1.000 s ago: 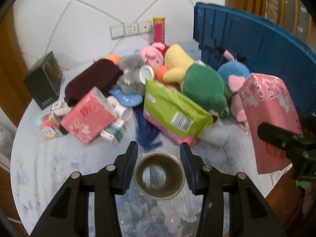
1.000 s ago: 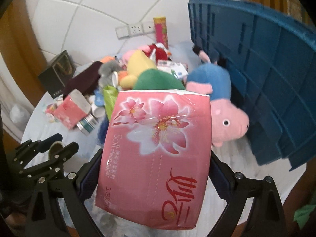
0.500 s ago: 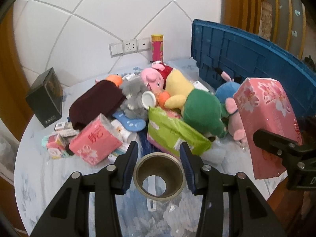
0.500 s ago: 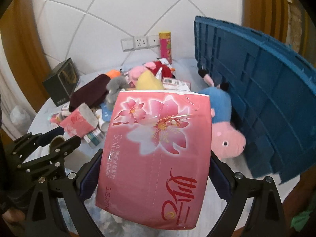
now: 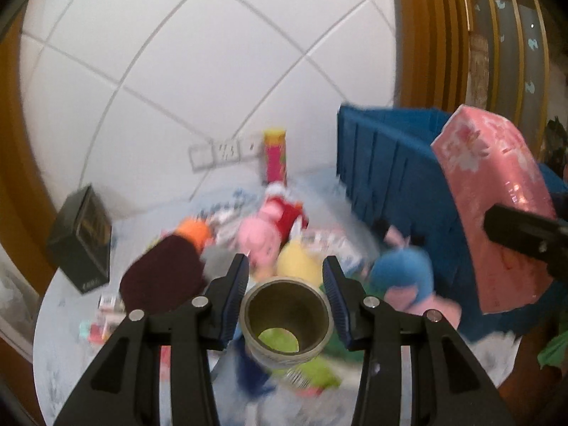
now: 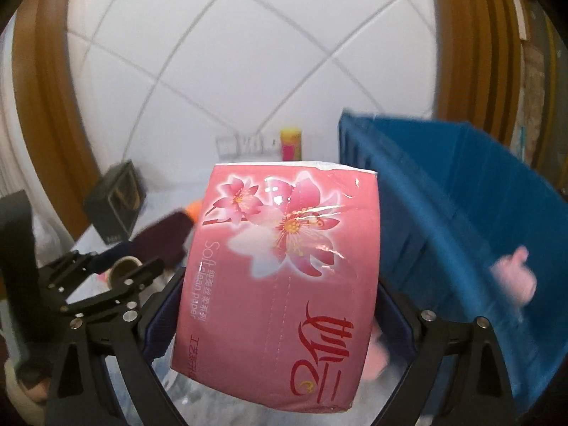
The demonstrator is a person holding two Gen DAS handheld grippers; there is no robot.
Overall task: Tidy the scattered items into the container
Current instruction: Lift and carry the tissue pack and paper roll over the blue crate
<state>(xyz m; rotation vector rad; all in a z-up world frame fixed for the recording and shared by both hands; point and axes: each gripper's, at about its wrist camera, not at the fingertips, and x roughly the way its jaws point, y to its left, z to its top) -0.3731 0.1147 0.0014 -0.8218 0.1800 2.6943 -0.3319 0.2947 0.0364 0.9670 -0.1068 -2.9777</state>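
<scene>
A roll of brown packing tape [image 5: 287, 316] is being held between the pads of the left gripper [image 5: 286, 296], its hollow core facing the camera and the jaws drawn in narrow against its two sides. In the right wrist view this same gripper [image 6: 117, 271] is being seen at the lower left, with the tape roll [image 6: 122, 267] showing between its fingers.

A pink pack of soft tissue paper [image 6: 280, 280], printed with flowers and red characters, is being clamped across its width by the right gripper [image 6: 277, 319]; the jaws are being kept wide by the pack, which is filling the space between them. From the left wrist view the pack [image 5: 491, 195] is being seen raised in front of the blue plastic crate [image 5: 397, 163], above the level of the crate's near wall.

The crate [image 6: 461, 195] is standing at the right of the round table [image 5: 60, 337]. The remaining items are being left on the tabletop: a pink pig plush [image 5: 261, 236], a blue-bodied plush [image 5: 403, 273], a dark maroon bundle [image 5: 163, 277], a black box [image 5: 81, 238] and a tall pink-and-yellow can [image 5: 275, 156] by the tiled wall. Much of this heap is being blurred.
</scene>
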